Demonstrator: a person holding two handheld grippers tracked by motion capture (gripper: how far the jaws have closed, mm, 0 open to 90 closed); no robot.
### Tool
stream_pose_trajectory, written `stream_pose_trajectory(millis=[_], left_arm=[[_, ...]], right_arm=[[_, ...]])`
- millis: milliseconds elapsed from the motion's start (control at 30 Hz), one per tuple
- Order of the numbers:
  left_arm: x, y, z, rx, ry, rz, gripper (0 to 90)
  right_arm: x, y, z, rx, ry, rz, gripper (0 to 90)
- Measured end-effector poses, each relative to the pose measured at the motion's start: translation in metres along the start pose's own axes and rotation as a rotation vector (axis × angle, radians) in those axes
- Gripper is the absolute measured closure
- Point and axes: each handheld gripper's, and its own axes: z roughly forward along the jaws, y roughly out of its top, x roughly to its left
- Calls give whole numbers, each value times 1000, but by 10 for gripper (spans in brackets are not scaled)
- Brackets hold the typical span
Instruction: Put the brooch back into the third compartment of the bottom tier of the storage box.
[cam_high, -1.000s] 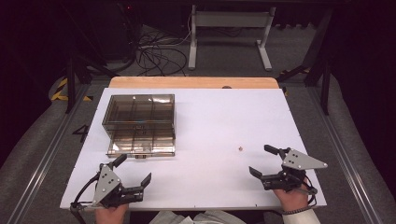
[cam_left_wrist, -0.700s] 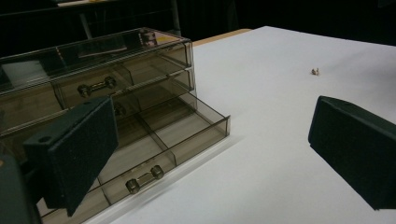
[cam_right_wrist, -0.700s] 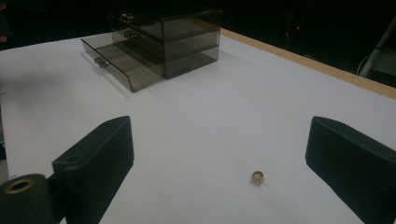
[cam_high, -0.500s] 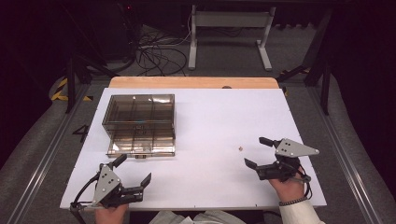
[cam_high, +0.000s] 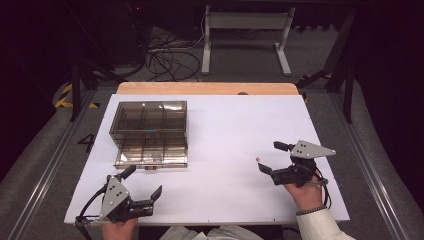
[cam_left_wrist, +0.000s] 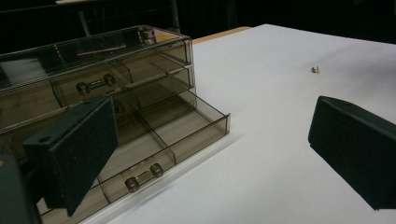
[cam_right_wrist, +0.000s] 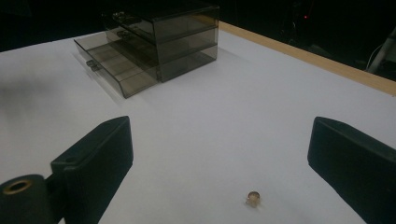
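A smoky clear drawer box (cam_high: 149, 120) stands at the left of the white table (cam_high: 230, 125), its bottom drawer (cam_high: 151, 155) pulled out toward me. A tiny brass-coloured piece (cam_high: 257, 159) lies on the table at the right. My right gripper (cam_high: 269, 156) is open, its tips just right of the piece and a jaw on either side; in the right gripper view the piece (cam_right_wrist: 252, 199) lies low between the jaws. My left gripper (cam_high: 145, 180) is open near the front edge, just below the drawer. The left gripper view has the open drawer (cam_left_wrist: 177, 126) close ahead, seemingly empty.
A wooden strip (cam_high: 207, 88) runs along the table's far edge. Beyond it are a metal stand (cam_high: 245, 30) and loose cables (cam_high: 165, 55) on a dark floor. White table surface stretches between the box and the right gripper.
My right gripper has moved forward and left, bringing its tips up to the small brass piece. The left gripper and the drawer box have stayed put.
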Motion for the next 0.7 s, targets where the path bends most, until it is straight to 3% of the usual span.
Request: stream_pose_trajectory(millis=[433,700], left_arm=[[1,0,0,2,-1,0,25],[1,0,-1,2,-2,-6,26]], right_arm=[[-2,13,3,58,-7,-52,88],[-6,25,12,181,28,-94,159]])
